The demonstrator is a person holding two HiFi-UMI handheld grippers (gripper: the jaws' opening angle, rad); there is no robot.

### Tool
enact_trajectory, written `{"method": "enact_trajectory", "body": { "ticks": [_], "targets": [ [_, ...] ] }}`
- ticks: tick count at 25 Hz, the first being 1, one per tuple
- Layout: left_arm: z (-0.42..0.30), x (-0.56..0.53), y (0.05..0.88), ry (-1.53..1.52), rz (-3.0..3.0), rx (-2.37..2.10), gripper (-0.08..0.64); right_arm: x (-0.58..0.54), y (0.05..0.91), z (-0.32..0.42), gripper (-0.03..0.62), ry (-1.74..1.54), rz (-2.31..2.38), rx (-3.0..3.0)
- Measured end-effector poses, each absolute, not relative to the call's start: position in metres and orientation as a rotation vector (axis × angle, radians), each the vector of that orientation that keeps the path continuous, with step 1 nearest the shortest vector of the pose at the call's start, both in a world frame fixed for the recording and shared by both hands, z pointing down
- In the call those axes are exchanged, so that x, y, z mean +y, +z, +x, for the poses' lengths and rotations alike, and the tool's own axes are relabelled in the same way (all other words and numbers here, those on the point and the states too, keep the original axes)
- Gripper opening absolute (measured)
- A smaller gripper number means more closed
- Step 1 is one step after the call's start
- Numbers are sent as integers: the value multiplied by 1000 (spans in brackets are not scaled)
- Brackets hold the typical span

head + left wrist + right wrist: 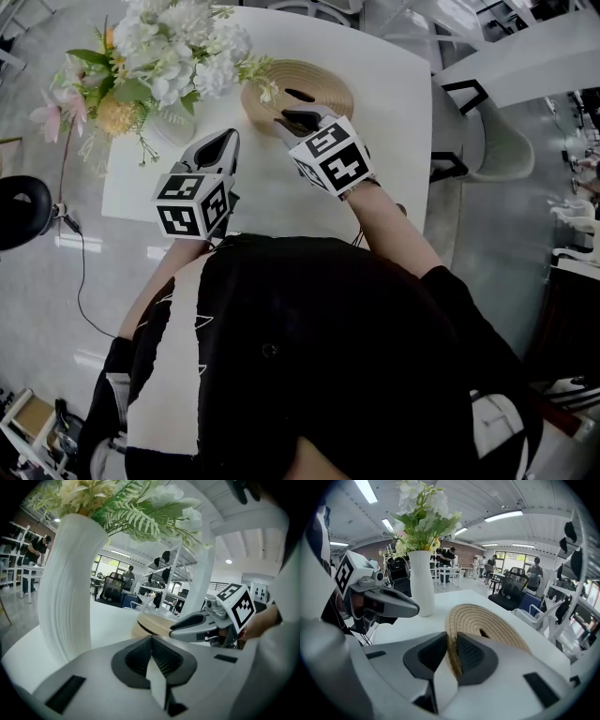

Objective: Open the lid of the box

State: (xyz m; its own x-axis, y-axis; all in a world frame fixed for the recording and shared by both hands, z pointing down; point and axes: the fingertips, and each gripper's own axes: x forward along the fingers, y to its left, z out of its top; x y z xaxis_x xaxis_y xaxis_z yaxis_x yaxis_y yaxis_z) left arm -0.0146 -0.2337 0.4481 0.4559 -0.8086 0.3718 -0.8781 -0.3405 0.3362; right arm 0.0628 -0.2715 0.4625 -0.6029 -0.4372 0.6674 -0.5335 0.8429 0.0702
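The lid [323, 84] is tan rope coiled in a spiral, on a white table [394, 122]. The ribbed vase [70, 588] is white, its flowers [169, 56] white, pink and orange among green leaves. The left gripper [228, 139] and right gripper [286, 119] are grey with black pads [471, 653], their cubes [333, 155] patterned in black-and-white squares

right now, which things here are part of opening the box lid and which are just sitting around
For the job:
woven lid, its rim clamped in the right gripper

Just around:
left gripper, shut and empty
white vase
flowers
white table
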Motion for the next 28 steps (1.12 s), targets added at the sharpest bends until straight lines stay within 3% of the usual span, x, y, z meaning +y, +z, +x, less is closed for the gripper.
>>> {"method": "enact_trajectory", "body": {
  "ticks": [28],
  "targets": [
    [-13, -244, 437, 184, 2257, -1408, 9, -275, 449, 64, 72, 167, 737, -2330]
  ]
}}
